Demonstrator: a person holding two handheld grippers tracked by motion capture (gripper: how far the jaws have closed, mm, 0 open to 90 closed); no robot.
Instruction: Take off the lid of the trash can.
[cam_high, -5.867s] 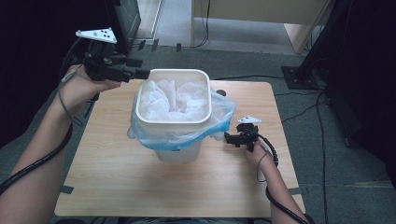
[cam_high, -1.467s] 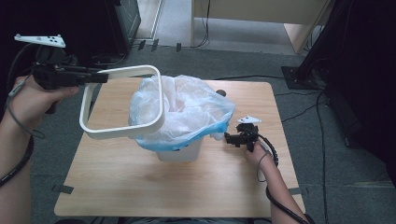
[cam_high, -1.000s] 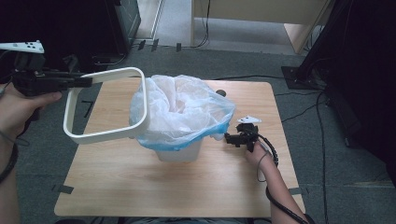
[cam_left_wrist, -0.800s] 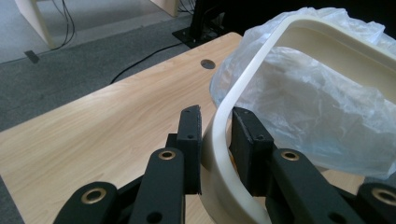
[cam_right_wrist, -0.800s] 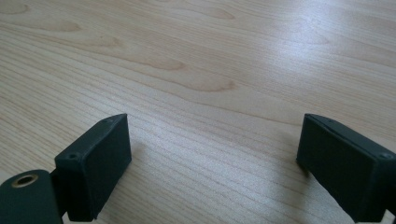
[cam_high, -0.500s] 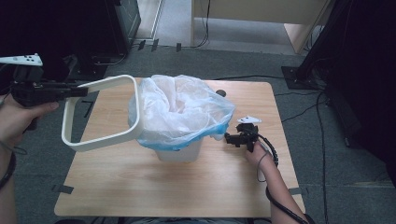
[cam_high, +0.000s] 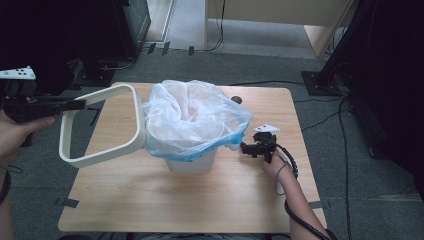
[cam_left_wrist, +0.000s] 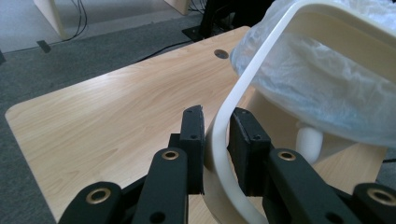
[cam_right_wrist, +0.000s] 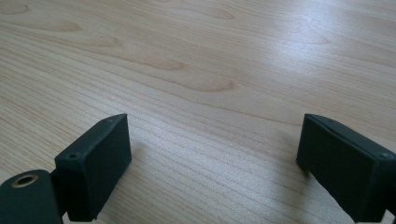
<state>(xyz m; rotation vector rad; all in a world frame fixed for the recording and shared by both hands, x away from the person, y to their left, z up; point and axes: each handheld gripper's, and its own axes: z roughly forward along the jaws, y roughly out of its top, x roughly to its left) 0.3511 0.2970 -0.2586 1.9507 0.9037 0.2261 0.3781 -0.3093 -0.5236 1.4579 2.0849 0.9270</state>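
Your left tool pinches the cream ring frame, now lifted off the bin and carried out to nine o'clock over the surface. Bag freed. Right tool spread, idle at three o'clock.

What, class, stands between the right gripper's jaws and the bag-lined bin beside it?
Nothing visible: the right gripper, jaws open, rests on the table by the bin, under the bag overhang. The left gripper holds the rim frame off to the side.
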